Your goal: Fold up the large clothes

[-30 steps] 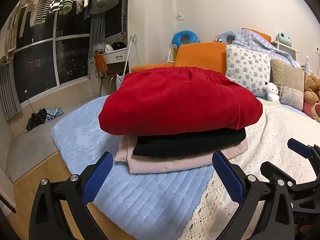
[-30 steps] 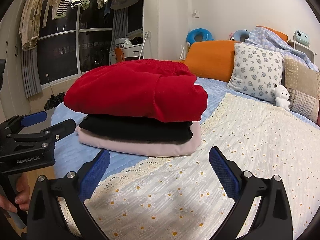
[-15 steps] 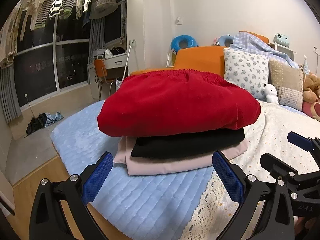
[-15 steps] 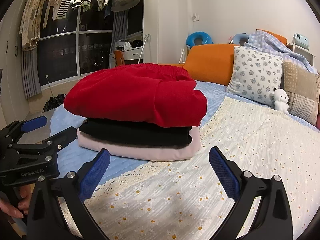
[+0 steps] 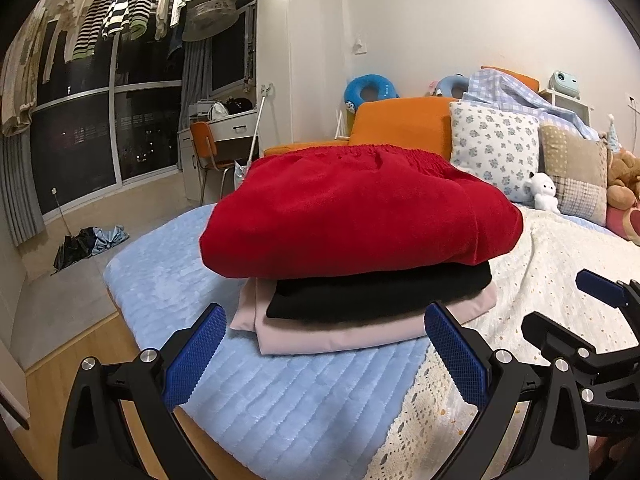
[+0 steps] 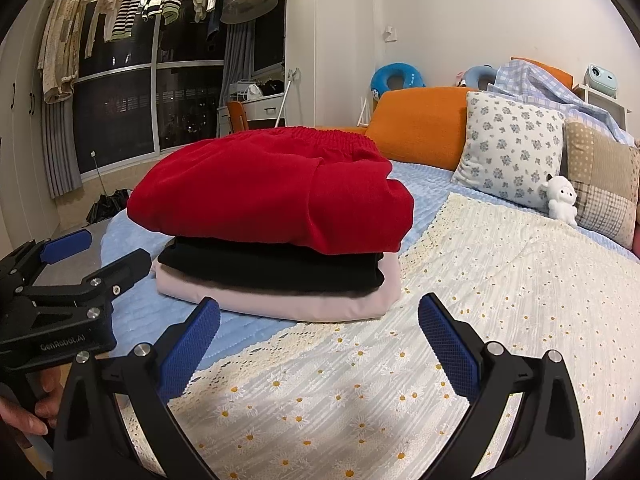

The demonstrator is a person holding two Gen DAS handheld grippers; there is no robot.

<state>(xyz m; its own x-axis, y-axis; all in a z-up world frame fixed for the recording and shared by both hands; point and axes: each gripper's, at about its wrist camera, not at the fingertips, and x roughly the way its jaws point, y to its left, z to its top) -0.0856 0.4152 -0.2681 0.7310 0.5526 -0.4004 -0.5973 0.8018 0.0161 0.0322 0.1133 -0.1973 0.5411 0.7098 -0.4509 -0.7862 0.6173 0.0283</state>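
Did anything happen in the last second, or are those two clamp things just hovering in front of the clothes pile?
Very little changed. Both views shifted slightly, as if the left gripper and right gripper drifted a touch; nothing was taken hold of or let go. Both jaws stayed wide open and empty. The stack stayed put: red garment on top, black garment in the middle, pink garment at the bottom, on the bed.
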